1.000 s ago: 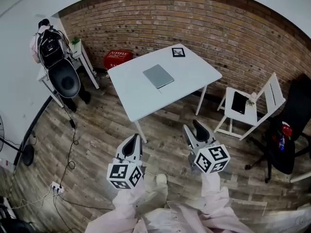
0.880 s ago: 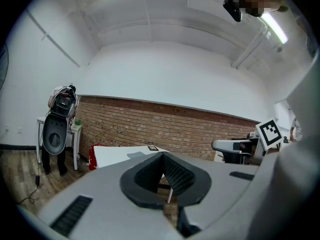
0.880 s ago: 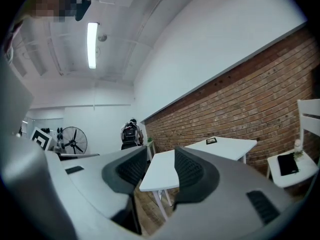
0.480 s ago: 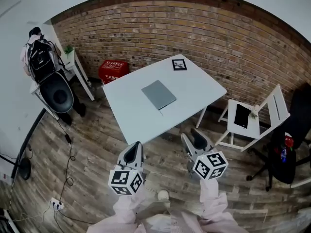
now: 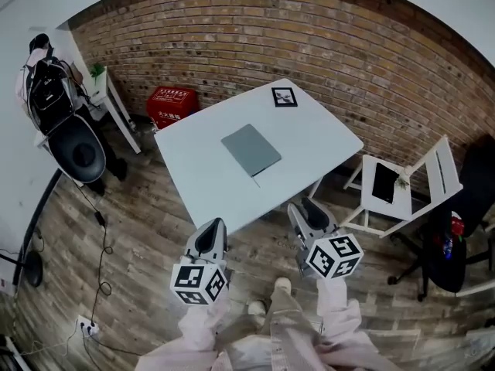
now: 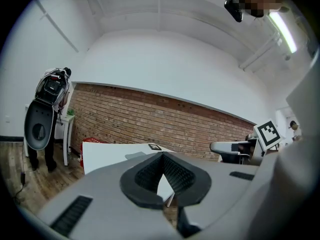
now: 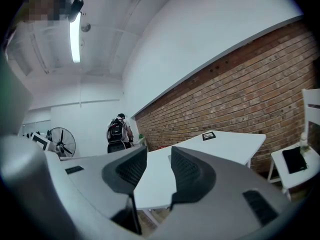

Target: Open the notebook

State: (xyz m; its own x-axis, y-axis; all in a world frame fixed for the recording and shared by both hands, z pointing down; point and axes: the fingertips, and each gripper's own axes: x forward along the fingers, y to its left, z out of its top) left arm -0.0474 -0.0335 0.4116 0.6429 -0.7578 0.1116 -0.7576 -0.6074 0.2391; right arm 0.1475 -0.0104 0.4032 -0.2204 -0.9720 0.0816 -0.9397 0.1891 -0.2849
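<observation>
A closed grey notebook (image 5: 251,150) lies flat in the middle of the white table (image 5: 201,176). A black-and-white marker tag (image 5: 284,97) sits at the table's far corner. Both grippers hang over the wooden floor, just short of the table's near edge. My left gripper (image 5: 214,224) is shut, its pads meeting at the tips (image 6: 161,155), with nothing between them. My right gripper (image 5: 303,207) is open with a narrow empty gap (image 7: 159,151). The left gripper view shows the notebook (image 6: 135,155) as a thin grey slab on the tabletop.
A white folding chair (image 5: 421,178) with a black device (image 5: 383,182) on its seat stands right of the table. A red basket (image 5: 172,97) sits by the brick wall. A black chair with a backpack (image 5: 48,91) is at the left, an office chair (image 5: 464,230) at the right. Cables and a power strip (image 5: 85,327) lie on the floor.
The table with the notebook has come closer to both grippers as the person stepped forward. The jaws of both grippers stand as before.
</observation>
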